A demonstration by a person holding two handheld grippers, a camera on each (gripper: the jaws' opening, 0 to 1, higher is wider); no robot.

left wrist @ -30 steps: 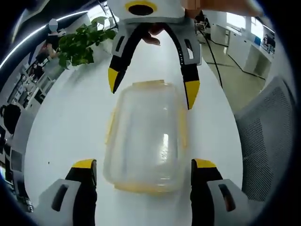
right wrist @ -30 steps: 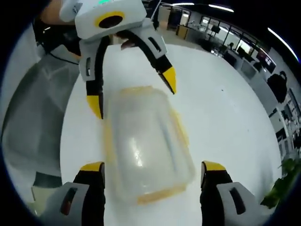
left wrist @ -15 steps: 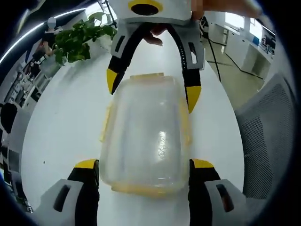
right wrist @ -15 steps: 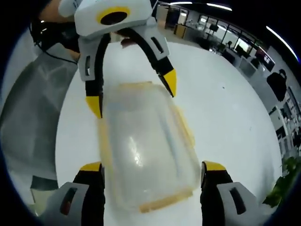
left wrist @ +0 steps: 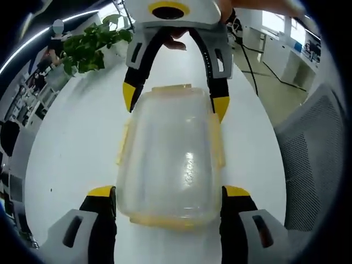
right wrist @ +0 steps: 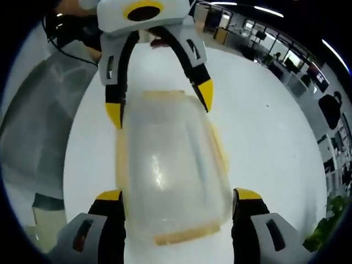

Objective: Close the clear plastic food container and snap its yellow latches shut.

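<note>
Container: a clear plastic food container (left wrist: pixel 170 159) with its lid on lies flat on the white tabletop (left wrist: pixel 77 143), its long axis running between the two tools; in the right gripper view it is the same box (right wrist: pixel 168 176) seen from the other end.
Latches: yellow latches (left wrist: pixel 217 140) run along the long sides and at both short ends; whether they are snapped down cannot be told.
Left tool: the left tool (left wrist: pixel 168 192) has its jaws spread wide, one yellow-tipped jaw on each side of the near end of the container, just beside its corners; contact cannot be told. In the right gripper view it (right wrist: pixel 159 107) comes in from the top, its tips astride the far end of the box.
Right tool: the right tool (right wrist: pixel 179 195) is also spread wide, straddling its own end of the container. In the left gripper view it (left wrist: pixel 173 99) reaches in from the top, one tip just beside each far corner of the lid.
Hand: a hand (left wrist: pixel 176 41) shows behind the right tool's body.
Plant: a leafy green plant (left wrist: pixel 88 47) stands at the far left of the tabletop.
Chair: a grey mesh chair (left wrist: pixel 308 159) stands beside the tabletop.
</note>
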